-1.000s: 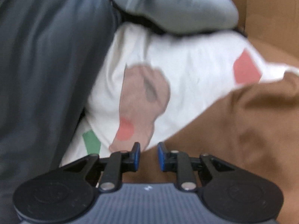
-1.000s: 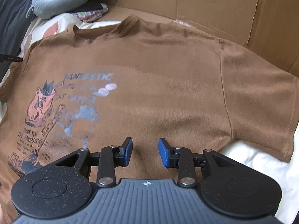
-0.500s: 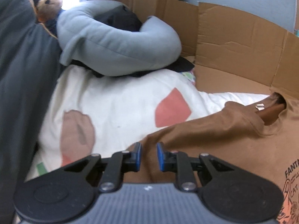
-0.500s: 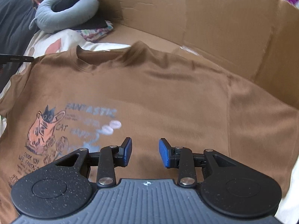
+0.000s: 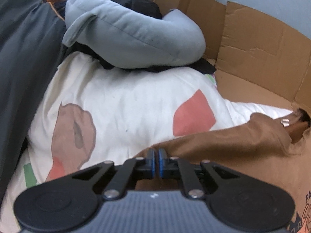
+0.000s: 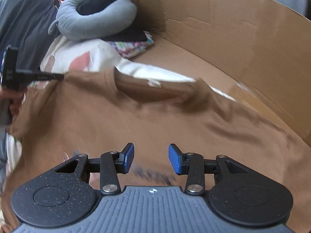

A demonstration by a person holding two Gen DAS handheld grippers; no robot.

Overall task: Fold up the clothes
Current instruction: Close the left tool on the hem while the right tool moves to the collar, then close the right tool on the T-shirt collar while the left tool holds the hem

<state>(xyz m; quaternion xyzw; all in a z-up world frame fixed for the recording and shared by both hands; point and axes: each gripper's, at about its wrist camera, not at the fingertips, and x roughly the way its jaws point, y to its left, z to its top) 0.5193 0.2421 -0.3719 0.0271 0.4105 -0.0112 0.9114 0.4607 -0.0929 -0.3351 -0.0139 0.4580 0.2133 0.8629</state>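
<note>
At the bottom centre of its view, the left gripper (image 5: 156, 160) is clenched on the shoulder edge of the brown printed cotton T-shirt (image 6: 155, 120). The right gripper (image 6: 151, 159) hangs released over the shirt's chest. Beyond, a grey U-shaped cushion (image 6: 93, 22) sits upper left beside the cardboard wall (image 6: 233, 33).

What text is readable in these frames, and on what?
"FA": start of a cut-off word printed on the brown T-shirt, at the frame edge in the left wrist view.
Dark print on the shirt front, right wrist view: motion-blurred, unreadable.
White neck tag: too blurred.
Marking on the left claw body: too small.
</note>
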